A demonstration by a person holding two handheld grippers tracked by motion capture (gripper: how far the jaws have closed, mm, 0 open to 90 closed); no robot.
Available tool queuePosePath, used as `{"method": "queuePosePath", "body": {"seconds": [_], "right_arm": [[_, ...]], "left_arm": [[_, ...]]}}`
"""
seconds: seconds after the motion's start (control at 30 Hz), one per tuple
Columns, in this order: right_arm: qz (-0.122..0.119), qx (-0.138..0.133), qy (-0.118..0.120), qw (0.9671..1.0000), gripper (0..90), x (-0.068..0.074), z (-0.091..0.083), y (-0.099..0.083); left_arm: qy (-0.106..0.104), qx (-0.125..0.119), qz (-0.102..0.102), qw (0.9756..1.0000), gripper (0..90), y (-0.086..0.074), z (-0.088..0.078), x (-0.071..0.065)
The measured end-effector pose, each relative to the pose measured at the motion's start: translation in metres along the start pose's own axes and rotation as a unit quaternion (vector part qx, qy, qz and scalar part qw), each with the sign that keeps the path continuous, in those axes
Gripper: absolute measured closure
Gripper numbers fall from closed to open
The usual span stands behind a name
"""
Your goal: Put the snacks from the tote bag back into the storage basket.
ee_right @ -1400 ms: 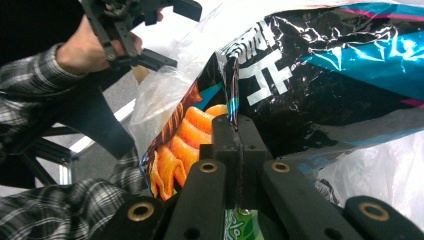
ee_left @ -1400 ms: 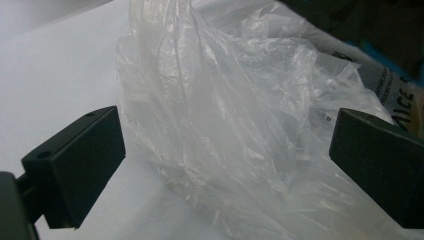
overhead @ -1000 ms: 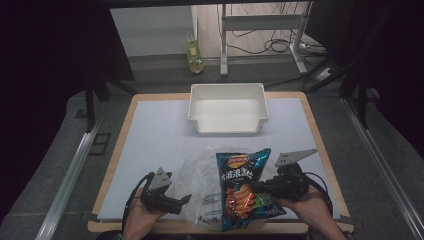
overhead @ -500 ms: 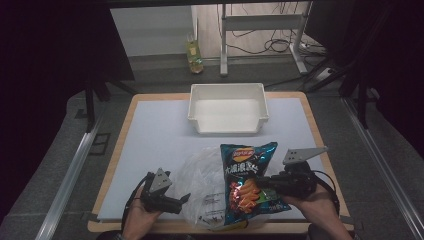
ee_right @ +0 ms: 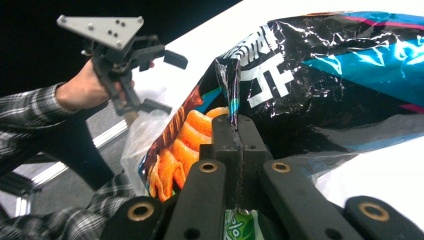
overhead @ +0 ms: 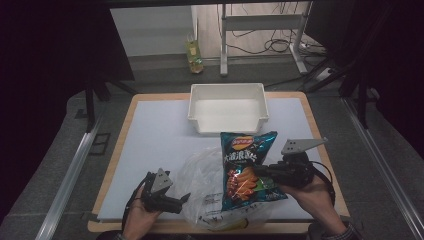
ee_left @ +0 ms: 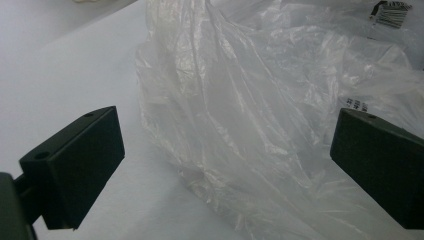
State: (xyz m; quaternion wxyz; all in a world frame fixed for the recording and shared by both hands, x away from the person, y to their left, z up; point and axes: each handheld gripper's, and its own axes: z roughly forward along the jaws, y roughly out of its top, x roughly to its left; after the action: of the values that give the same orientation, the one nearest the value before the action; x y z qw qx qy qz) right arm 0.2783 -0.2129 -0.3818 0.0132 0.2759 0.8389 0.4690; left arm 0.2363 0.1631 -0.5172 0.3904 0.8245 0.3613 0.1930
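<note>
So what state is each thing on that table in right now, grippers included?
Right gripper: shut on chip bag.
Chip bag: sealed-looking, pinched at its edge, over the plastic bag.
Left gripper: open, jaws either side of the plastic bag.
Plastic bag: crumpled, lying on the table.
White bin: upright, empty.

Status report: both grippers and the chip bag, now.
Right gripper shut on chip bag. Left gripper open by plastic bag. White bin beyond, path clear.

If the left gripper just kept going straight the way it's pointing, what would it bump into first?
Most likely the clear plastic bag: it lies directly ahead between the open left gripper fingers, though the gap is hard to judge.
</note>
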Motion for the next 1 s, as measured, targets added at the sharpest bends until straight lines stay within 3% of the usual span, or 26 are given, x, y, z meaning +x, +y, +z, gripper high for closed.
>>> {"method": "queuePosePath", "body": {"seconds": [0.57, 0.77, 1.0], "right_arm": [[0.002, -0.022, -0.016, 0.9996, 89.6, -0.021, 0.025, 0.011], [0.001, -0.029, -0.018, 0.9994, 89.6, -0.029, 0.034, 0.015], [-0.003, -0.039, -0.022, 0.999, 89.6, -0.037, 0.041, 0.02]], "left_arm": [[-0.003, -0.004, -0.002, 1.0, 0.6, 0.0, -0.001, 0.001], [0.001, -0.007, -0.016, 0.9998, 0.5, 0.0, -0.002, 0.003], [-0.002, -0.006, -0.012, 0.9999, 0.5, 0.0, -0.002, 0.002]]}}
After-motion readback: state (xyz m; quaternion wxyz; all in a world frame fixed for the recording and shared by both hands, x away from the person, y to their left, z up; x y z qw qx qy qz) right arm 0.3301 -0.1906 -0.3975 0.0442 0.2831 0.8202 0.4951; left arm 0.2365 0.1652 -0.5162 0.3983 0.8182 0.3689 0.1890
